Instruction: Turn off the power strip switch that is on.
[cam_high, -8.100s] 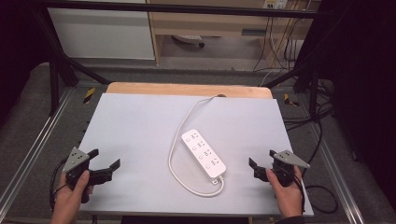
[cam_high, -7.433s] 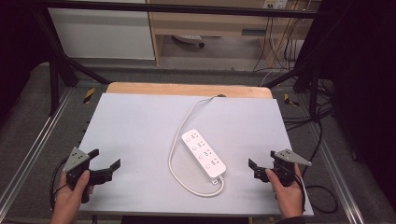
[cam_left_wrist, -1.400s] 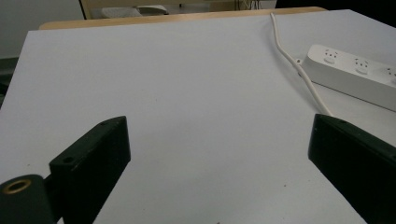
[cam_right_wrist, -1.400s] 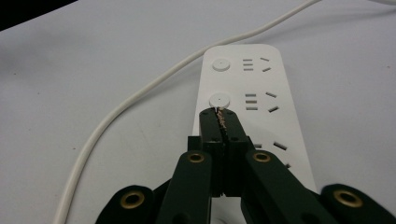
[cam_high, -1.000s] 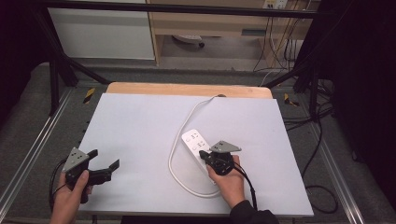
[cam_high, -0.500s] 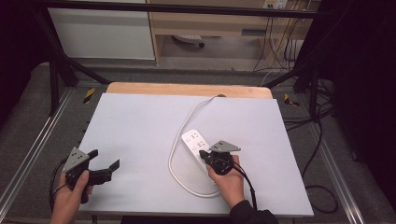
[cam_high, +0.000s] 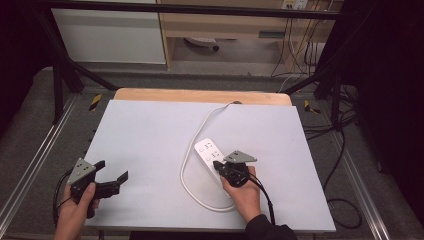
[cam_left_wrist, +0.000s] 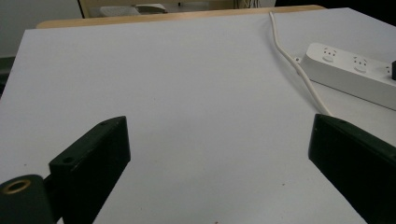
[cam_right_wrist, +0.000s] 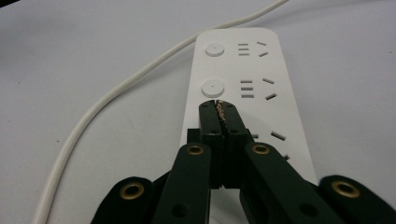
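The table (cam_high: 150, 130) has a pale grey-white top, with a strip of light wood along its far edge. Beyond it, on the dark floor, stand a white cabinet (cam_high: 107, 35) and a wooden shelf unit (cam_high: 220, 25), and many black cables (cam_high: 300, 45) hang at the far right.

Near the front left corner of the table, the left gripper (cam_high: 111, 182) rests in the person's hand with its jaws wide apart. Nothing is between them; in the left gripper view only bare table top lies there.

Near the middle of the front half, the right gripper (cam_high: 218, 165) is clenched, the two jaws pressed together with nothing between them. In the right gripper view the closed tips (cam_right_wrist: 218, 106) sit over the white power strip (cam_right_wrist: 243, 79), just before the second round button (cam_right_wrist: 213, 87). Whether they touch it, I cannot tell.

The power strip (cam_high: 210, 152) lies flat a little right of the table's centre. Its long axis runs from near right to far left. Its white cord (cam_high: 192, 190) makes a loop toward the front edge, then goes along the strip's left side and away over the far edge.
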